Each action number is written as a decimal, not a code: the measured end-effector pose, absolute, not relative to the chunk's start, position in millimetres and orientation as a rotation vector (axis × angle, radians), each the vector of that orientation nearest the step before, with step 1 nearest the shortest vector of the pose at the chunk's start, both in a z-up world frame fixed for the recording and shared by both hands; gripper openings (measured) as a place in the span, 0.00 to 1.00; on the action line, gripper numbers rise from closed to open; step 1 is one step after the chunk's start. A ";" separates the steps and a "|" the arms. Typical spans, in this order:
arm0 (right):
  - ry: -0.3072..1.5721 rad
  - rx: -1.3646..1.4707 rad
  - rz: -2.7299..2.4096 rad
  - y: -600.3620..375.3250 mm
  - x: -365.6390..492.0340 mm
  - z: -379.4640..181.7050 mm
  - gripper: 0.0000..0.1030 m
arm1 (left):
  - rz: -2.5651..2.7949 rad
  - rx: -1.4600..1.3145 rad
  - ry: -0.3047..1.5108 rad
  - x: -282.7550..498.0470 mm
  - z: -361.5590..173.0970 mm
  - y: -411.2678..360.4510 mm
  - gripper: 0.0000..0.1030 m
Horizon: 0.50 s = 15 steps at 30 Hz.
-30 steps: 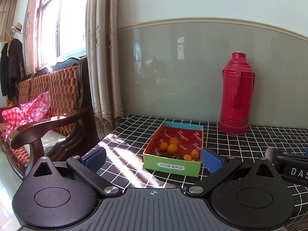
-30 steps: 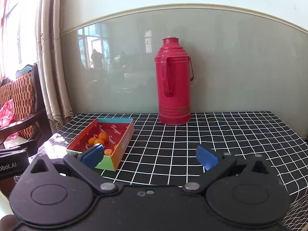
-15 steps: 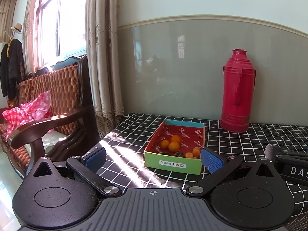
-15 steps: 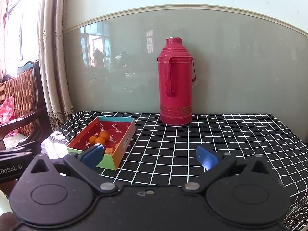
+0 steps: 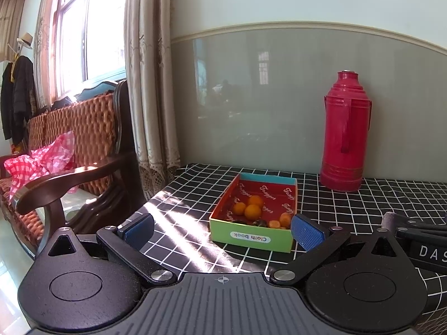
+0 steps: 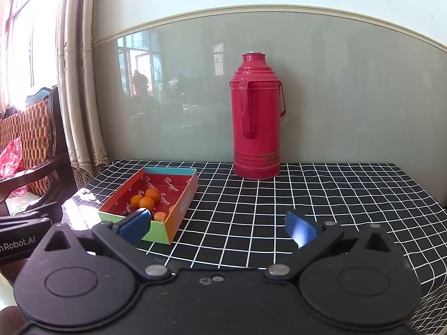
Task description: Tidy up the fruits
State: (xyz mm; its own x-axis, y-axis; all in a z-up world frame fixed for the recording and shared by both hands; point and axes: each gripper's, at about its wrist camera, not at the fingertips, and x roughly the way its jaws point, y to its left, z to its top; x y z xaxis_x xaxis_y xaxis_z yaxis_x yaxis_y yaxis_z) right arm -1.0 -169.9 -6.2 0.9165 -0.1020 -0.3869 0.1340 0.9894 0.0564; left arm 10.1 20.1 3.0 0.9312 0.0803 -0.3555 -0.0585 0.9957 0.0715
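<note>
A shallow cardboard box (image 5: pixel 252 238) with a green front and red inside sits on the black checked tablecloth (image 5: pixel 349 209). Several small orange fruits (image 5: pixel 252 211) and a dark one (image 5: pixel 259 222) lie inside. The box also shows in the right wrist view (image 6: pixel 184 199), with the orange fruits (image 6: pixel 146 203). My left gripper (image 5: pixel 222 231) is open and empty, just short of the box front. My right gripper (image 6: pixel 218 224) is open and empty, to the right of the box, above the cloth.
A tall red thermos (image 5: pixel 345 134) stands at the back against the grey wall; it also shows in the right wrist view (image 6: pixel 257 117). A wooden wicker bench (image 5: pixel 69 150) with a pink checked cloth (image 5: pixel 44 156) stands left of the table. Curtains (image 5: pixel 148 83) hang behind.
Both grippers have drawn back slightly from the box and risen a little. The fingers stay open and nothing was grasped.
</note>
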 end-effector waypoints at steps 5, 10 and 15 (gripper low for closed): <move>0.395 0.070 -0.112 -165.3 -3.2 -6.3 0.94 | 0.076 0.054 0.360 5.0 3.6 23.6 1.00; 0.391 0.064 -0.109 -163.3 -4.0 -5.7 0.94 | 0.077 0.053 0.361 4.6 2.3 24.6 1.00; 0.391 0.063 -0.107 -162.6 -4.6 -5.8 0.94 | 0.076 0.055 0.366 4.7 0.8 24.6 1.00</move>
State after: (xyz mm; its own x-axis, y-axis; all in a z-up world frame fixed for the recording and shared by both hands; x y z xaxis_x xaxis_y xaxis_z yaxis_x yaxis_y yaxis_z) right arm -4.6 -162.6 -5.8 0.9190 -0.0919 -0.3834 0.1162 0.9924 0.0406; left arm 4.7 24.6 0.8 0.9309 0.0842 -0.3555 -0.0644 0.9957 0.0672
